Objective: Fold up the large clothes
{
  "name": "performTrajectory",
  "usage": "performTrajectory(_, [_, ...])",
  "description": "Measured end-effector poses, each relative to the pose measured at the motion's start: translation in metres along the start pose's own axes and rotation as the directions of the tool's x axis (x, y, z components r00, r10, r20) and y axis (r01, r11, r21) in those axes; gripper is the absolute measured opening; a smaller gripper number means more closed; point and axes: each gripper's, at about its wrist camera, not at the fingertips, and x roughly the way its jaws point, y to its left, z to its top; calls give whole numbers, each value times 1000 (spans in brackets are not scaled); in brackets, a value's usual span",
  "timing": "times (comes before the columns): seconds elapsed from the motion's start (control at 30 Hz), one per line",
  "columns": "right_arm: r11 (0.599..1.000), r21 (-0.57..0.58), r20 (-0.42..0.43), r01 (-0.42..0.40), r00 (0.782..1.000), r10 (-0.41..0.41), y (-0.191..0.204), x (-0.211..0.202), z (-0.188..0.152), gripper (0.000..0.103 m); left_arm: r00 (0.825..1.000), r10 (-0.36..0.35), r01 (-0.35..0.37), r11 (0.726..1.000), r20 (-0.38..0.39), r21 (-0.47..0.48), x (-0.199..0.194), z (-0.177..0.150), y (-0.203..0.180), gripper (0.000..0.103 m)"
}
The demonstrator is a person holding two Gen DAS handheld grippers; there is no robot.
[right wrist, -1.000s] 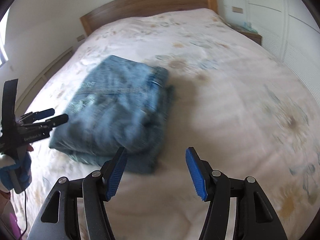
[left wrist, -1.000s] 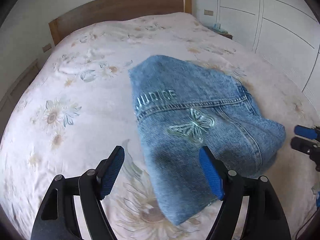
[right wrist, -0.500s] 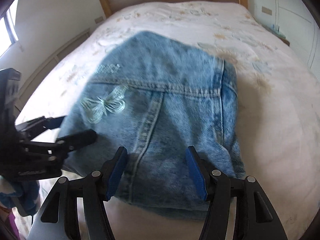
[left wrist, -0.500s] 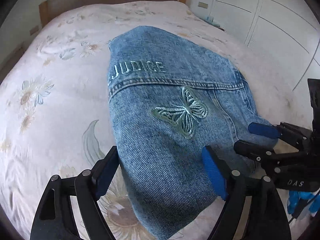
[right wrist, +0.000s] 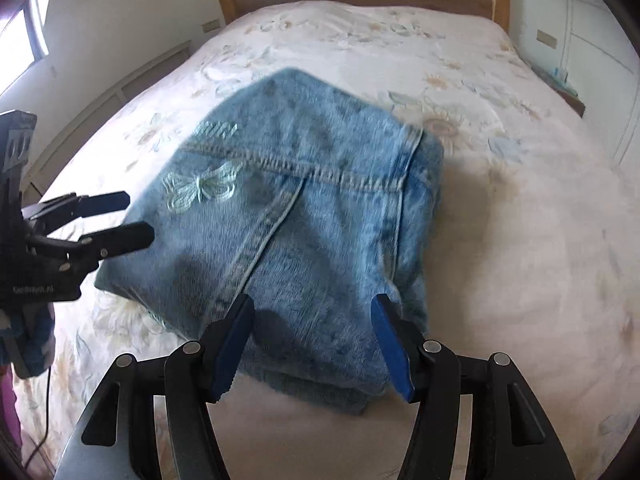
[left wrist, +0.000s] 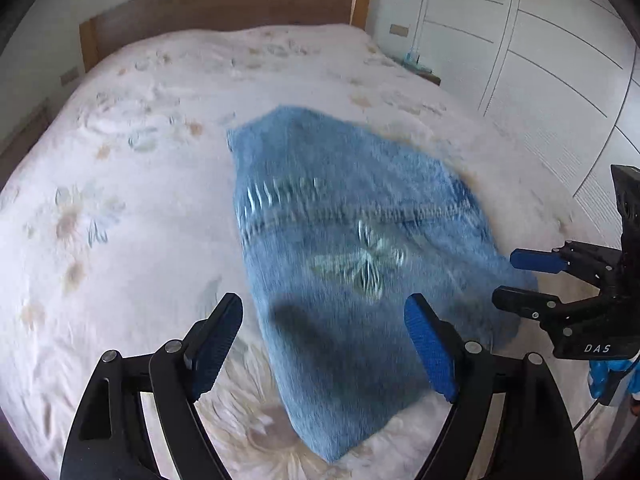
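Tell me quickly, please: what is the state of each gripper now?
Left gripper: open, holding nothing, above the folded denim jacket.
Right gripper: open, holding nothing, above the same jacket.

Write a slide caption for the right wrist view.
Open right gripper poised over a folded blue denim jacket on a floral bedspread, open left gripper alongside.

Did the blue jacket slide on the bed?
Cannot tell. The denim jacket looks different against the headboard, but both cameras moved.
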Motion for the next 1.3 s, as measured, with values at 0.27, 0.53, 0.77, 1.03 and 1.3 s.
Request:
performTrajectory(0.27, [996, -56, 74, 75, 995, -71, 7, 21, 69, 63, 999, -36, 36, 999, 26, -4, 23, 24, 0, 80])
performTrajectory(0.53, [990, -112, 71, 88, 994, -81, 9, 68, 95, 63, 997, -79, 77, 994, 20, 83, 53, 9, -6, 79])
performTrajectory(0.77, [993, -97, 53, 70, 996, -65, 0, 90, 91, 63, 993, -114, 112, 987, 12, 115, 63, 1, -2, 79])
performTrajectory(1.03, [990, -110, 58, 91, 995, -85, -2, 92, 86, 63, 993, -114, 111, 984, 13, 141, 64, -2, -3, 79])
performTrajectory(1.3, [983, -127, 50, 132, 991, -126, -2, 87, 76, 63, 994, -107, 105, 985, 5, 140, 66, -3, -5, 80])
